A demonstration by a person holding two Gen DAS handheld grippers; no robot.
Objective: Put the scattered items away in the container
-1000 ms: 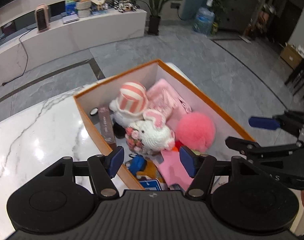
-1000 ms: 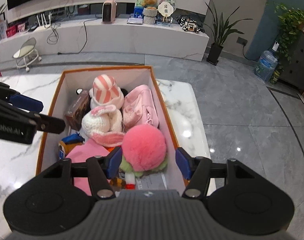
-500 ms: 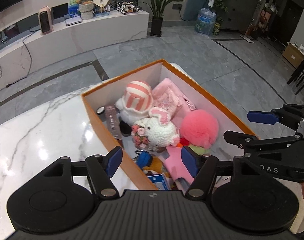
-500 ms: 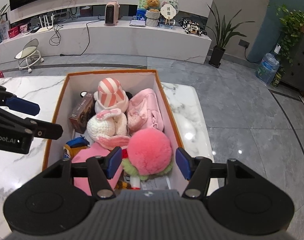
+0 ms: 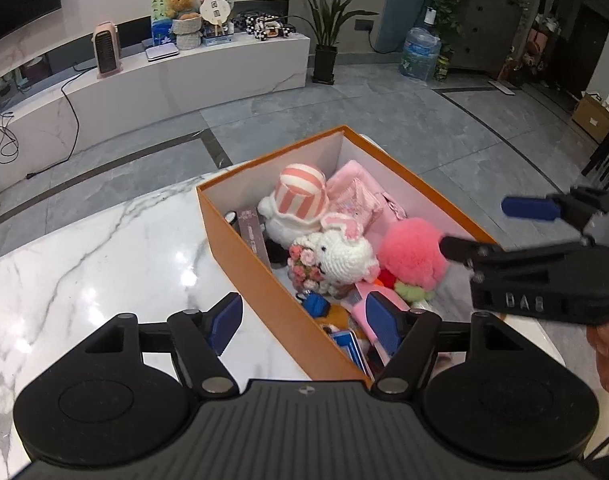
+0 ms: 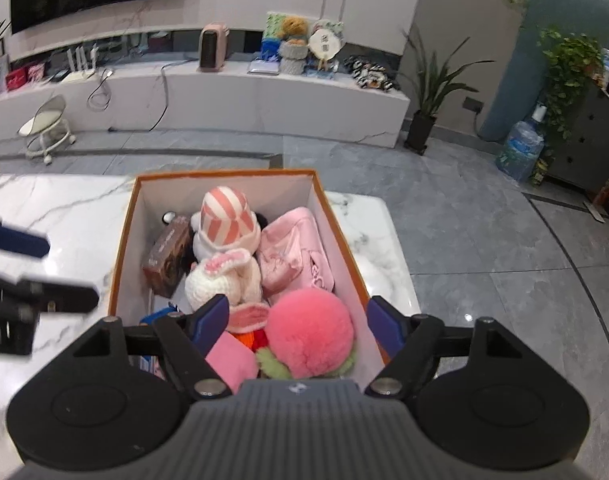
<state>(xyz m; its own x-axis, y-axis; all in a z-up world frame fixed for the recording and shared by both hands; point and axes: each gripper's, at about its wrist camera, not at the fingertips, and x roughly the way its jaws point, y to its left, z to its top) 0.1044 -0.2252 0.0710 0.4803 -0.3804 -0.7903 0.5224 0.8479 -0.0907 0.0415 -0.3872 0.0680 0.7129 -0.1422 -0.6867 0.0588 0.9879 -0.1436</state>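
Note:
An orange box [image 5: 240, 248] with white inside walls [image 6: 122, 240] stands on the white marble table [image 5: 104, 264]. It holds a pink fluffy ball [image 6: 310, 330], a white crochet bunny [image 6: 224, 280], a pink-striped hat plush [image 6: 228, 220], a pink cloth pouch [image 6: 296, 256], a brown carton [image 6: 166, 256] and small items. My left gripper [image 5: 304, 320] is open and empty above the box's near left wall. My right gripper [image 6: 298, 320] is open and empty above the pink ball [image 5: 412, 256]. Each gripper shows in the other's view, the right [image 5: 544, 264] and the left [image 6: 24, 276].
The table's far edge [image 6: 360, 200] drops to a grey tiled floor. A long white TV bench [image 6: 208, 92] with a heater and toys stands behind. A water bottle [image 6: 520, 152], a potted plant [image 6: 424, 120] and a white stool [image 6: 46, 128] stand on the floor.
Both grippers have pulled back and risen from the box, staying open. The left gripper has shifted left over the box's left wall. The items in the box have not moved.

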